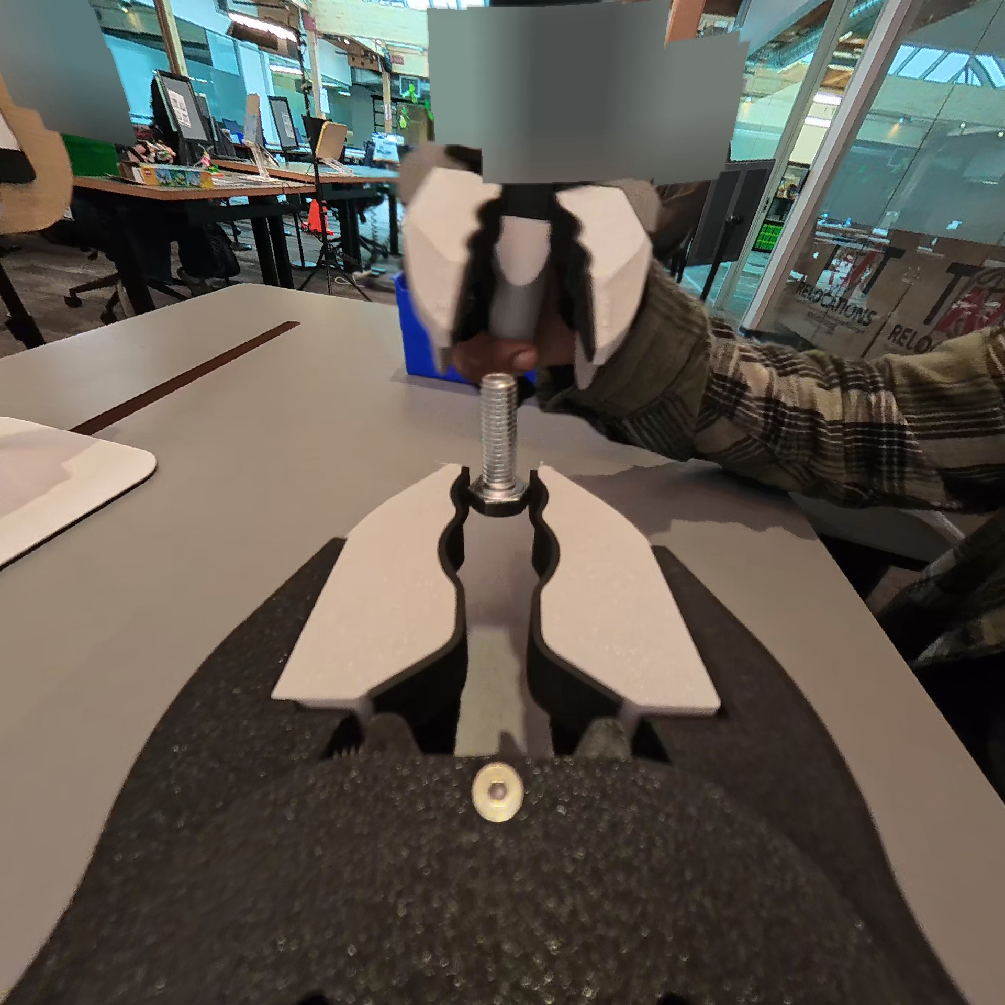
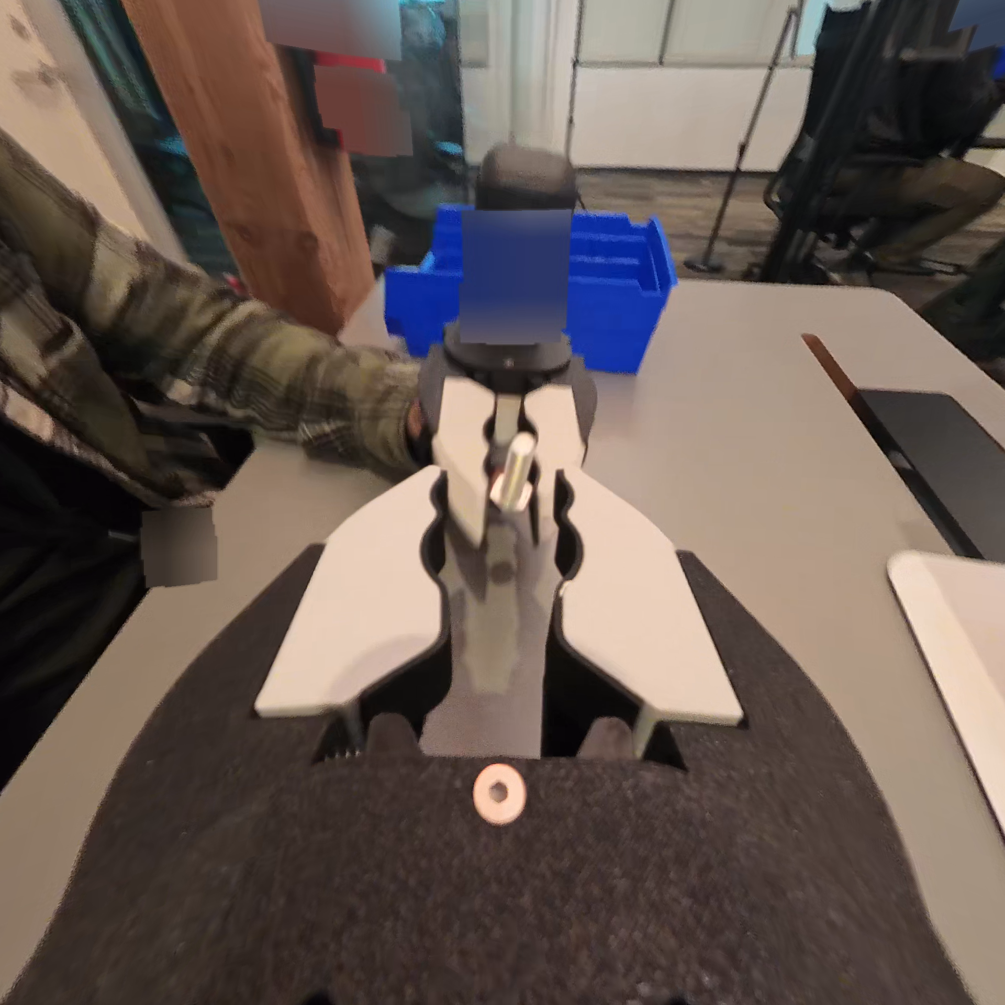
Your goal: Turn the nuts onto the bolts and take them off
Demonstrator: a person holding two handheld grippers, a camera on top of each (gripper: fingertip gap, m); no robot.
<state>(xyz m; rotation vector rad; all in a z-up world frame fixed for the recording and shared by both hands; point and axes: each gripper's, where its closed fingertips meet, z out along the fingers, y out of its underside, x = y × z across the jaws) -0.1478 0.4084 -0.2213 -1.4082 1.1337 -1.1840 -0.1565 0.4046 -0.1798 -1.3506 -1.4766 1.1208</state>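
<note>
Left tool (image 1: 497, 478) is closed on the hex head of the bolt (image 1: 498, 435), holding it upright above the grey counter (image 1: 244, 489) so its bare thread is exposed. Right tool (image 2: 495, 489) faces it with fingers parted and nothing held. No nut is visible, either on the thread or nearby.

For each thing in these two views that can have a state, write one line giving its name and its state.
bolt: upright, thread bare, no nut on it, head clamped.
left gripper: jaws shut on the bolt head.
right gripper: jaws open, empty, facing the left one.
blue bin: upright on the table, contents hidden.
</note>
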